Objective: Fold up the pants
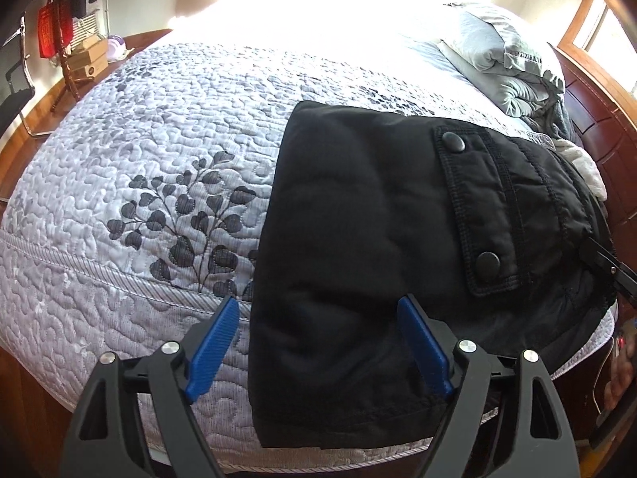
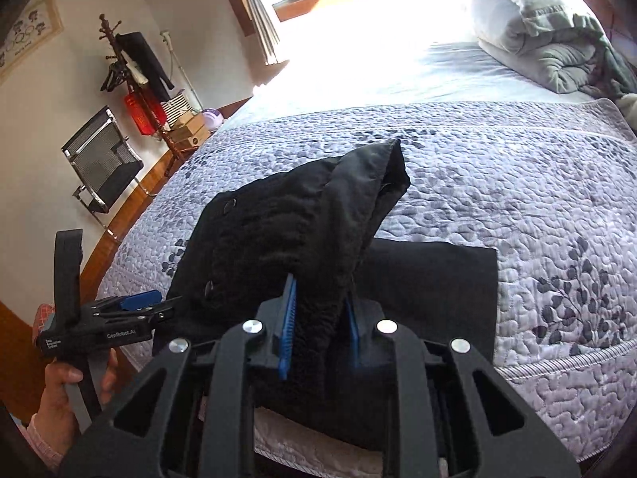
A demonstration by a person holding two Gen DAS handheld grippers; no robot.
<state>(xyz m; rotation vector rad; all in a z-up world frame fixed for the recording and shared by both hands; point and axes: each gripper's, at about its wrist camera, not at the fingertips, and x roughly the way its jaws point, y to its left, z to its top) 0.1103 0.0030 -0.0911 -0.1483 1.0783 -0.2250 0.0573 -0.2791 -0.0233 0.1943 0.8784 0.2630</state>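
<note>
Partly folded black pants (image 1: 358,239), one end raised

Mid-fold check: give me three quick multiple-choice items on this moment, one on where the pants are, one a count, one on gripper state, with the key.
1. Where do the black pants lie?
A. on the quilted bedspread
B. on the floor
C. on the chair

2. How many round snaps show on the pocket flap?
A. none
B. two
C. five

3. What is the right gripper doing?
A. hanging open and empty
B. clamped on a raised fold of the pants
C. holding a pillow

Key: 1 A, quilt shows around the pants; 2 B, one snap at each end of the flap; 3 B, black cloth sits pinched between its blue pads.
</note>
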